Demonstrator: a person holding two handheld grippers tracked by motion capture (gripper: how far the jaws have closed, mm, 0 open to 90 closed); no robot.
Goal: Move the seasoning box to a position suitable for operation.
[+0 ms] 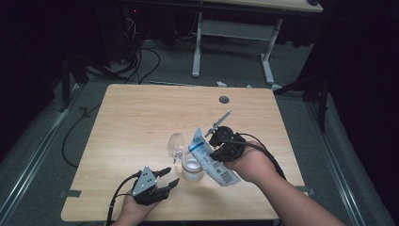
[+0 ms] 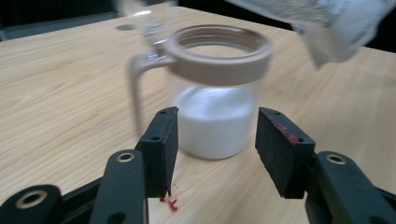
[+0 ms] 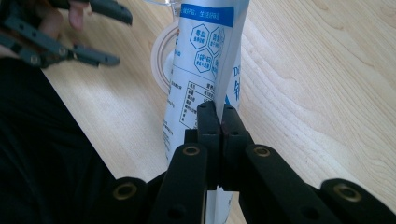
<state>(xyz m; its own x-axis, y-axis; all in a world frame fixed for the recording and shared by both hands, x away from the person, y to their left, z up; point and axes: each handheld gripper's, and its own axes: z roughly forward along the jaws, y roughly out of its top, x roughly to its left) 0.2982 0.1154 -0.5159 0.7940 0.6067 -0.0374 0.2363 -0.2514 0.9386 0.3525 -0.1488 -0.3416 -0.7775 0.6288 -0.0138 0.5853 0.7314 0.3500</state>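
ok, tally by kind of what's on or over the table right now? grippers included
Hand-held grippers: 2, left hand-held gripper with jaws apart, right hand-held gripper clamped on the packet
Glass jar with beige collar, handle and flipped-open clear lid, white powder inside: 1
Blue-and-white printed packet, tilted over the jar: 1
Total: 4

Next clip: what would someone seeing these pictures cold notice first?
Probably the white-and-blue printed bag, pinched shut in the right gripper and tilted over a glass jar near the front middle of the wooden table. The jar is partly filled with white powder, its clear lid flipped open behind it. The left gripper sits beside the jar on the left, its jaws apart and lined up on it without touching.
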